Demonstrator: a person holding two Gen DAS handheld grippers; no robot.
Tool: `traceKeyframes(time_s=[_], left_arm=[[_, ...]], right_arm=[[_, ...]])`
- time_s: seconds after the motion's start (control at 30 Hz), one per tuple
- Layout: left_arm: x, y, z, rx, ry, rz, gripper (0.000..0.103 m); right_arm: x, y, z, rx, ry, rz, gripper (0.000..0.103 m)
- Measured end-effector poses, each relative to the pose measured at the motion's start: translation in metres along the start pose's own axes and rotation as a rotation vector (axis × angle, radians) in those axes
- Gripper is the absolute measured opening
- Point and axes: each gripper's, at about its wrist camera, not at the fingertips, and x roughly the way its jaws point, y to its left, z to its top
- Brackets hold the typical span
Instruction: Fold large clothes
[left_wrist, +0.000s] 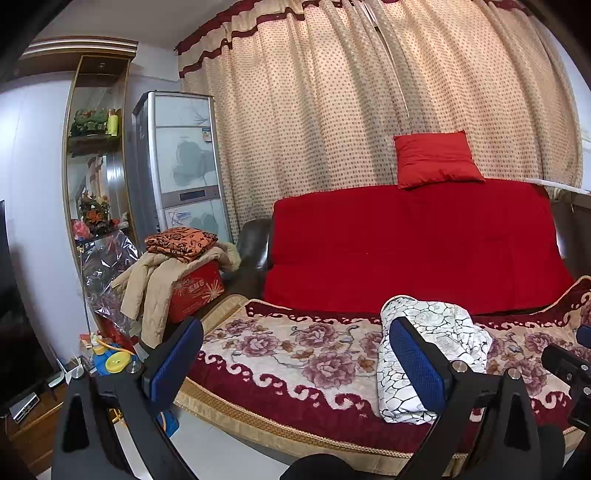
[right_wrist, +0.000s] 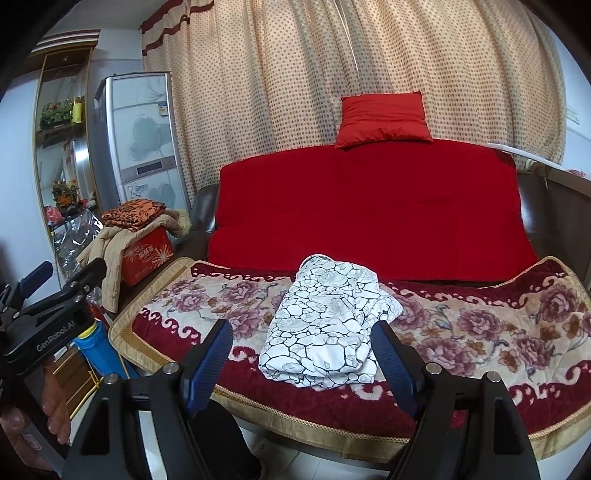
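A curtained living room, its sofa (left_wrist: 406, 251) draped in red with a floral blanket (left_wrist: 295, 354) across the seat. From the left wrist, a white crackle-print garment (left_wrist: 436, 332) lies bundled on that blanket, right of centre; the left gripper (left_wrist: 295, 354) hangs spread wide and empty, short of it. From the right wrist, the same garment (right_wrist: 325, 325) sits mid-seat in a loose, uneven fold, the right gripper (right_wrist: 303, 354) parted and empty just before its near edge. The bundle fits either a rough finish or a heap awaiting folding; any clean fold would need both claws pinching matching corners, edges aligned.
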Motion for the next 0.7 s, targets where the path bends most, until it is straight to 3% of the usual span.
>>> traceKeyframes(time_s=[0.17, 0.7], left_arm=[[-0.002, -0.002, -0.002, 0.006, -0.001, -0.026, 0.101], [-0.001, -0.046, -0.013, 0.101, 0.057, -0.246, 0.101]], right_arm=[[-0.001, -0.001, 0.001, 0.012, -0.008, -0.037, 0.080], [-0.010, -0.034, 0.000, 0.094, -0.023, -0.121, 0.080]])
